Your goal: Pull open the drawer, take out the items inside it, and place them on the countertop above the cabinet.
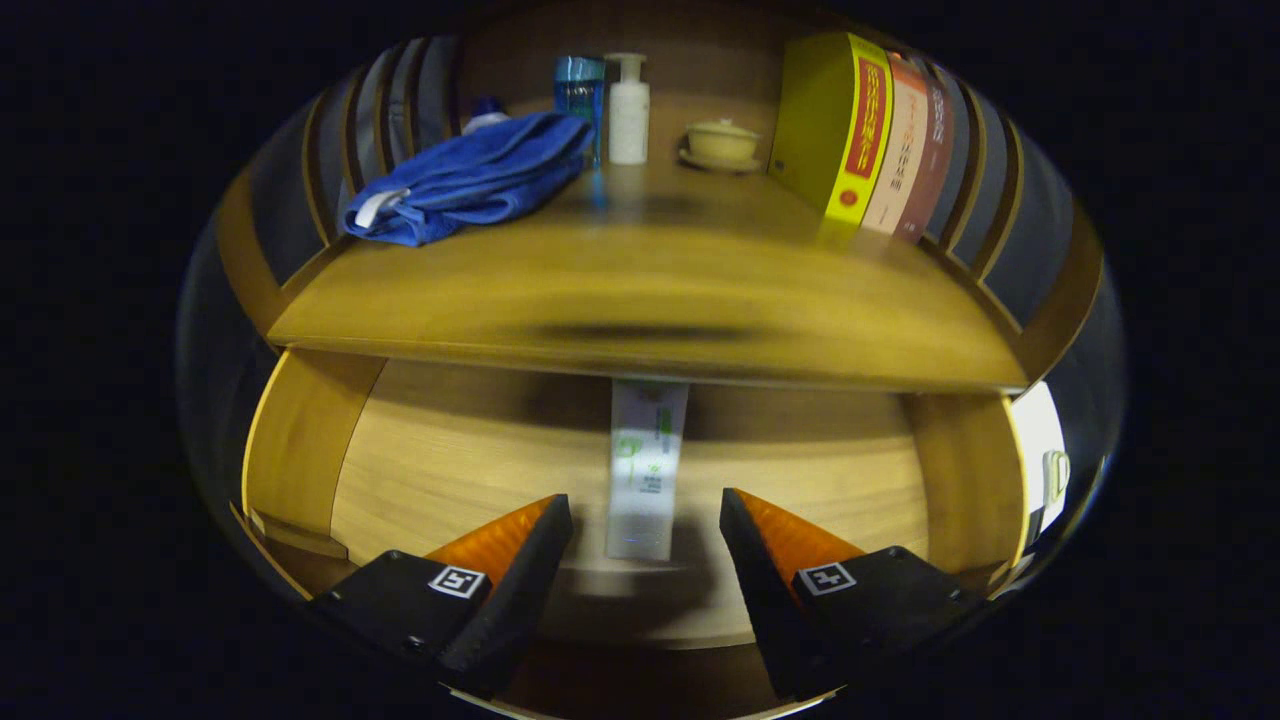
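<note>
The wooden drawer (450,470) stands pulled open below the countertop (640,290). A white tube with green print (645,470) lies lengthwise on the drawer floor, its far end tucked under the countertop's front edge. My gripper (645,510) is open above the drawer, its two fingers spread to either side of the tube's near end without touching it. The near end of the tube lies between the fingertips.
On the countertop lie a folded blue towel (470,175), a blue bottle (580,95), a white pump bottle (628,110), a small lidded yellow bowl on a saucer (722,145) and upright books (860,140) at the right. Slatted side walls flank the counter.
</note>
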